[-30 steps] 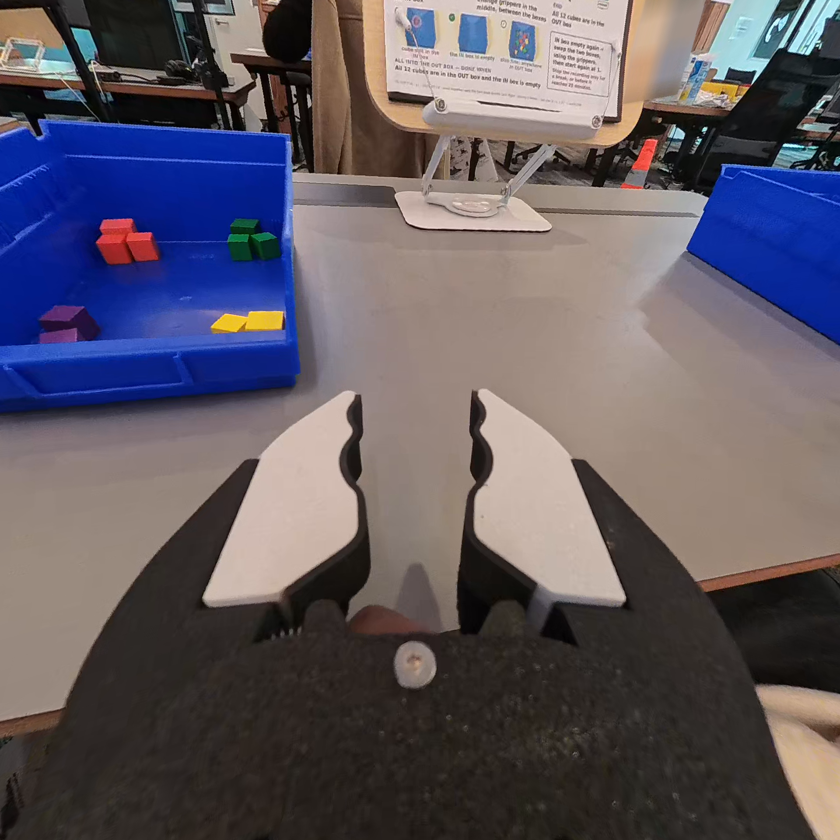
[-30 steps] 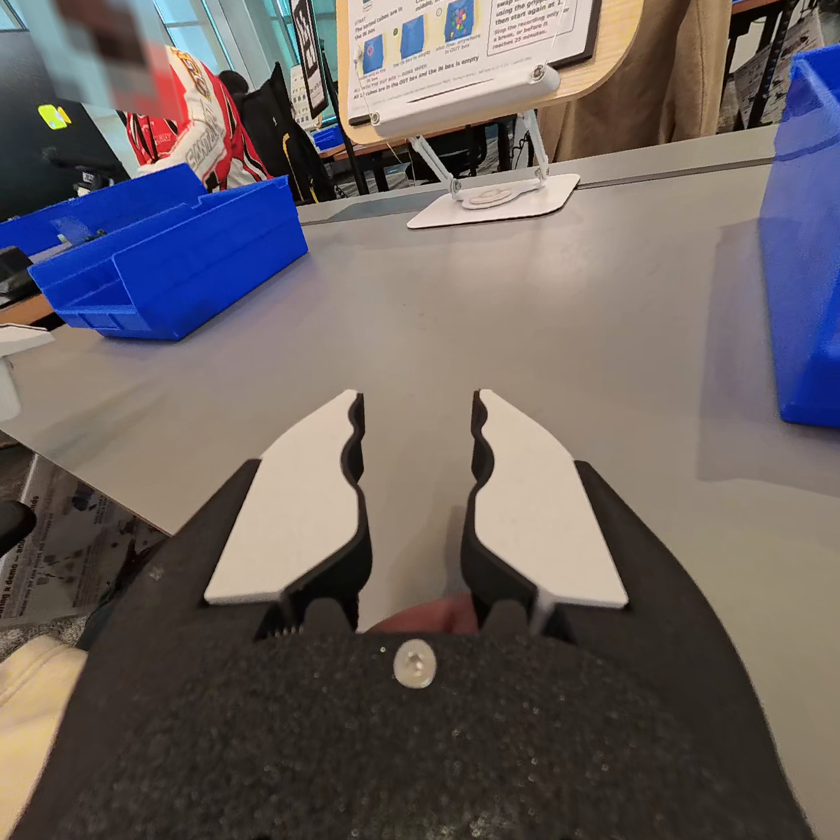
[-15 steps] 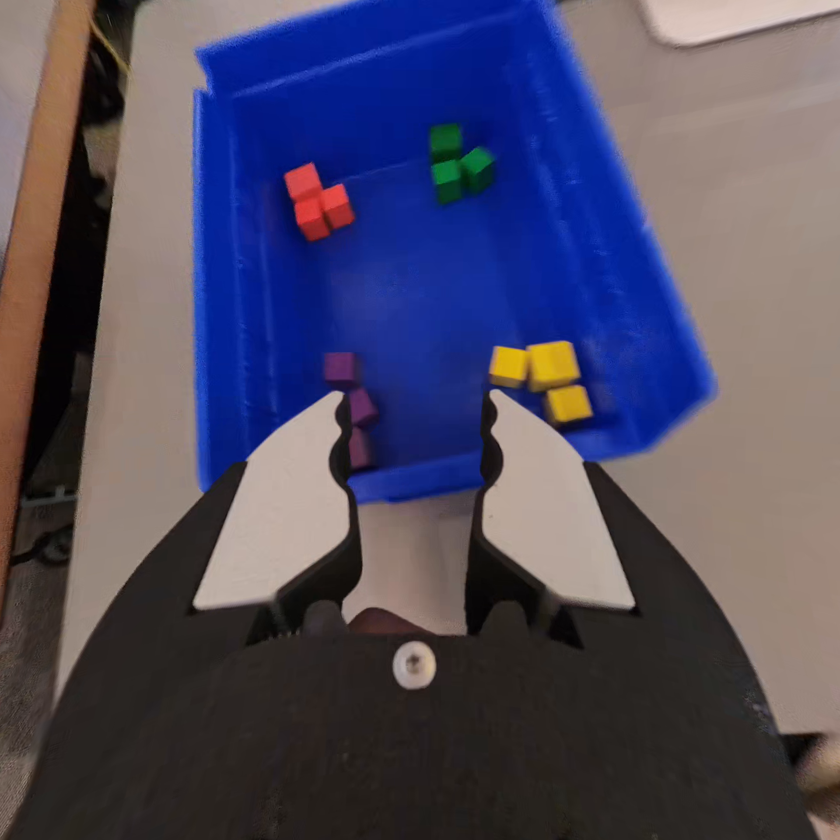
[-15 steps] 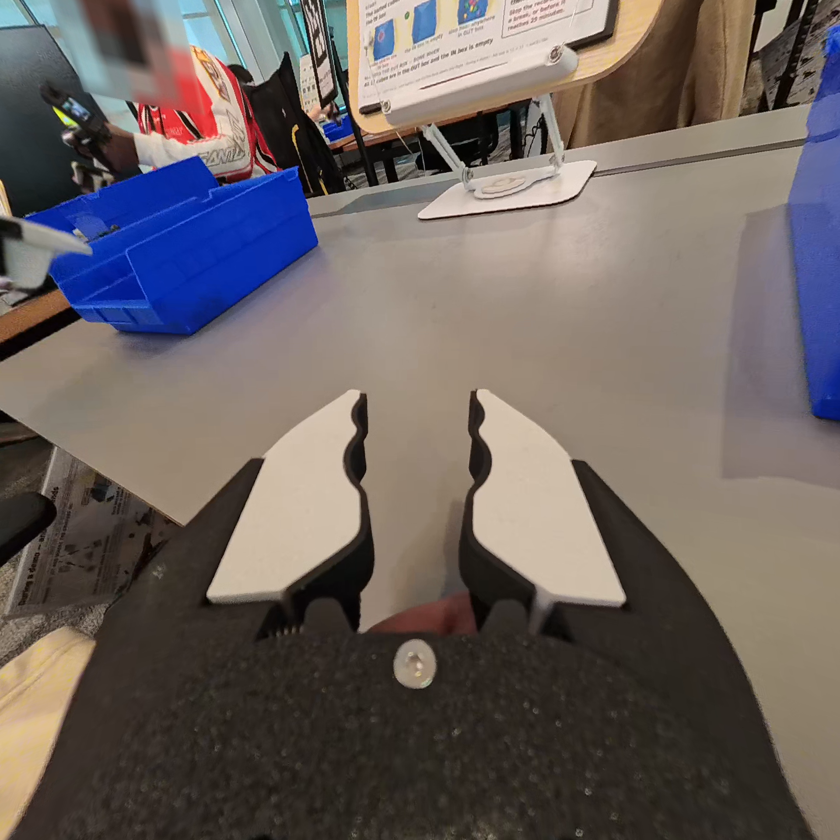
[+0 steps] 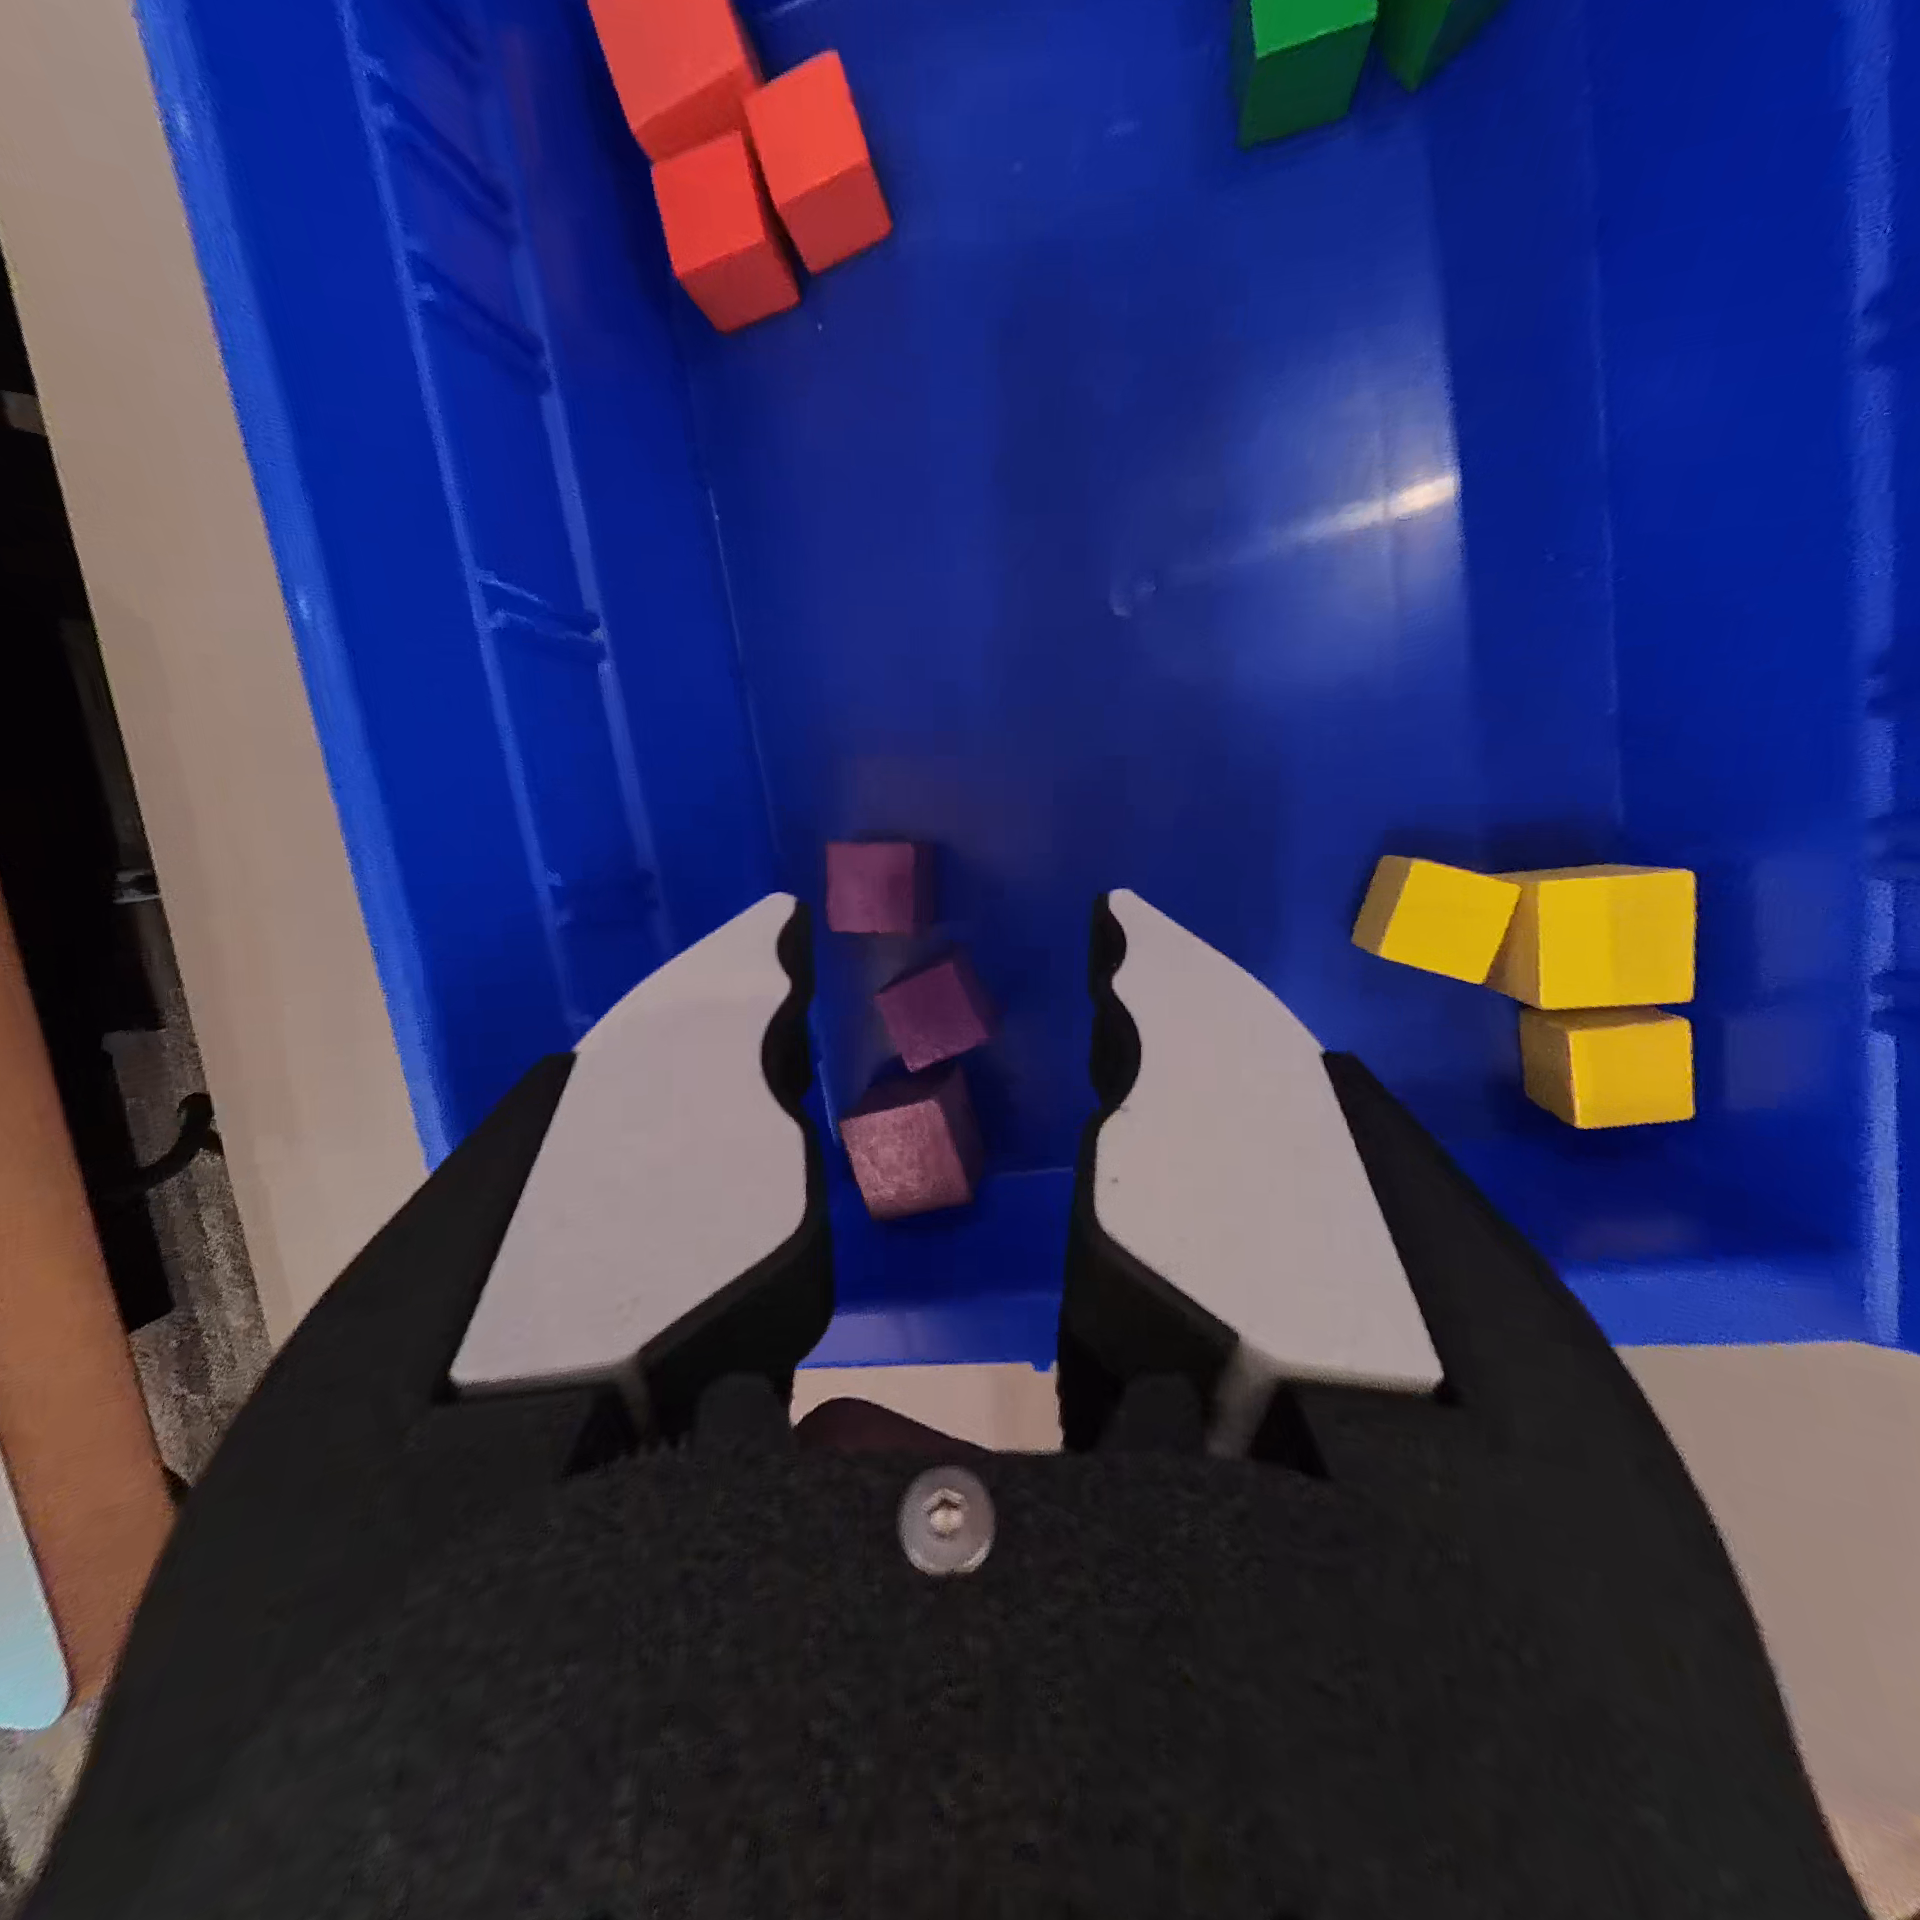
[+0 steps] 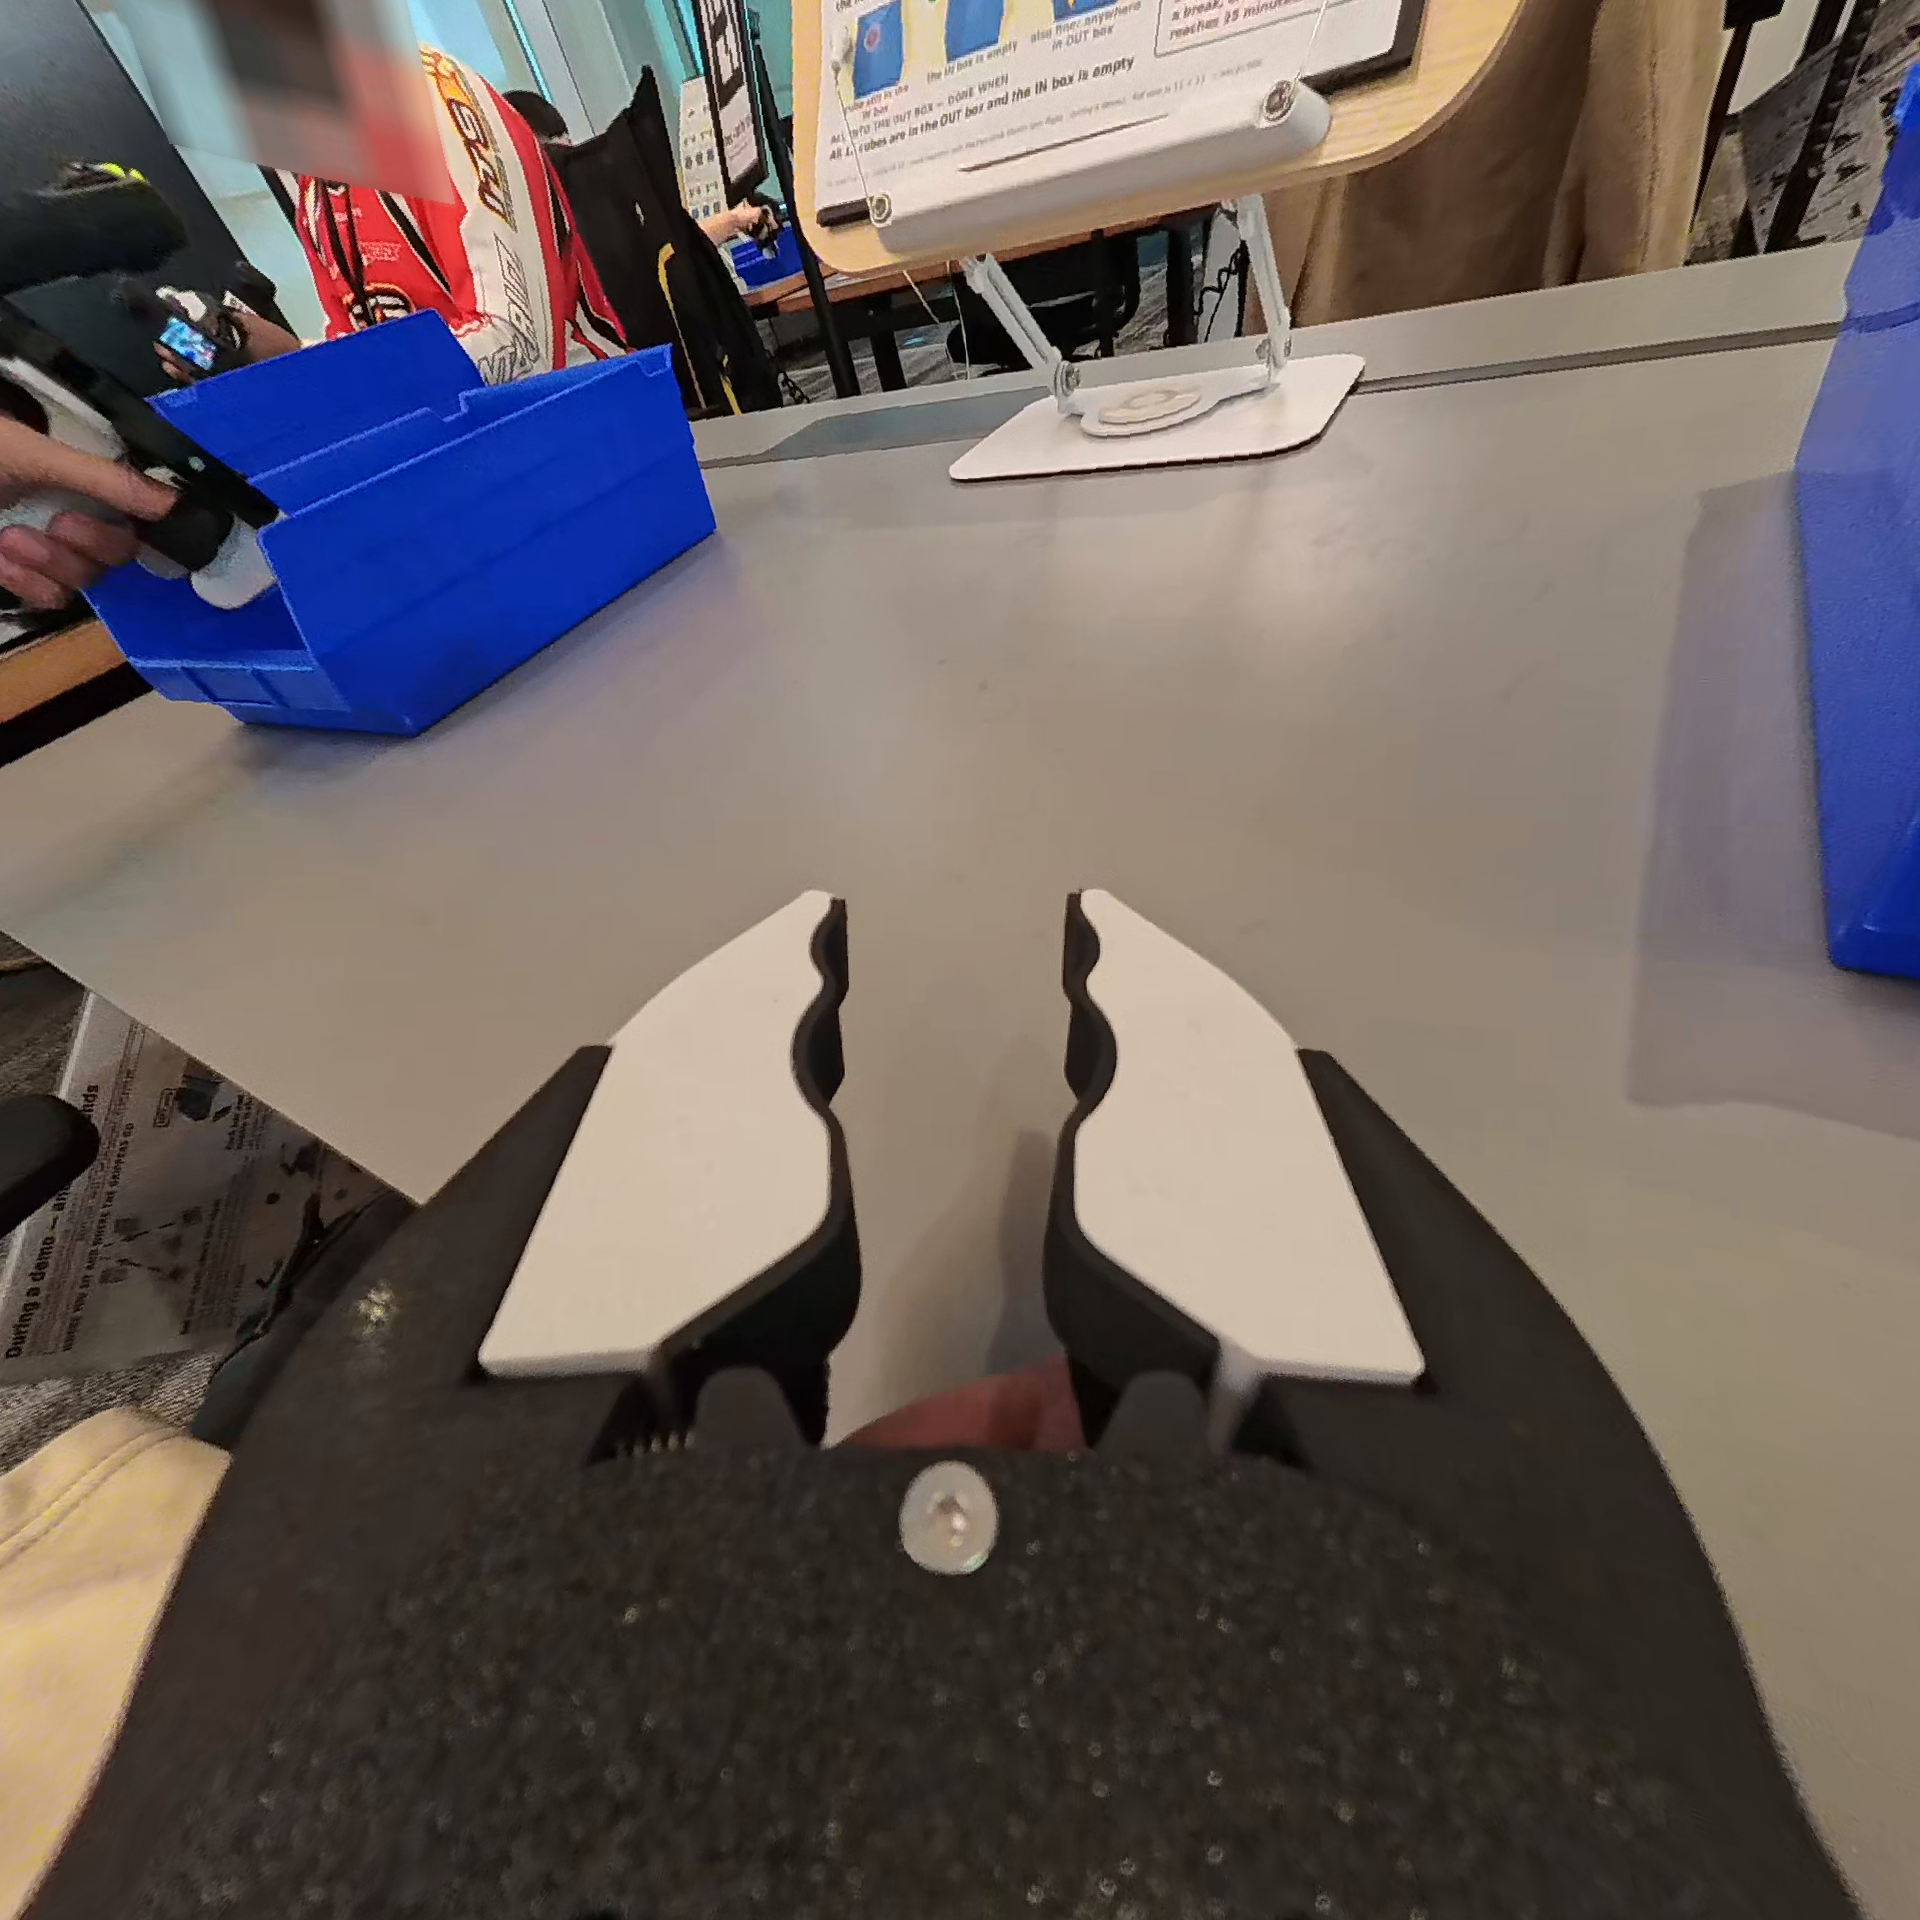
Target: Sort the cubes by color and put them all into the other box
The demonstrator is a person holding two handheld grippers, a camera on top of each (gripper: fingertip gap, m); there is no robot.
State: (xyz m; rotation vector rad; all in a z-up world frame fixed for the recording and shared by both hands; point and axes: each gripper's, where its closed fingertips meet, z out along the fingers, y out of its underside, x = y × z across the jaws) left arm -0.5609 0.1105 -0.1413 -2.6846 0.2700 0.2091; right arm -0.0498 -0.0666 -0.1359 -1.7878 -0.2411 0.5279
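Likely the left gripper [image 5: 943,920], jaws apart over three touching purple cubes [image 5: 914,1023] at the bin's [image 5: 582,665] 7 o'clock corner, nudges neighbours or snags the wall, while the right gripper [image 6: 954,904] idles apart.

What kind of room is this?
Probably a shared workroom or demo hall: a grey table holds blue bins, an instruction board stands on a stand, and more tables and people sit behind.

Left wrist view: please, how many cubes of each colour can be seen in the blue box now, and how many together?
Red cubes: 3
Green cubes: 2 visible, cut by the top edge, so more may be hidden
Purple cubes: 3
Yellow cubes: 3
Total visible in the blue box: 11
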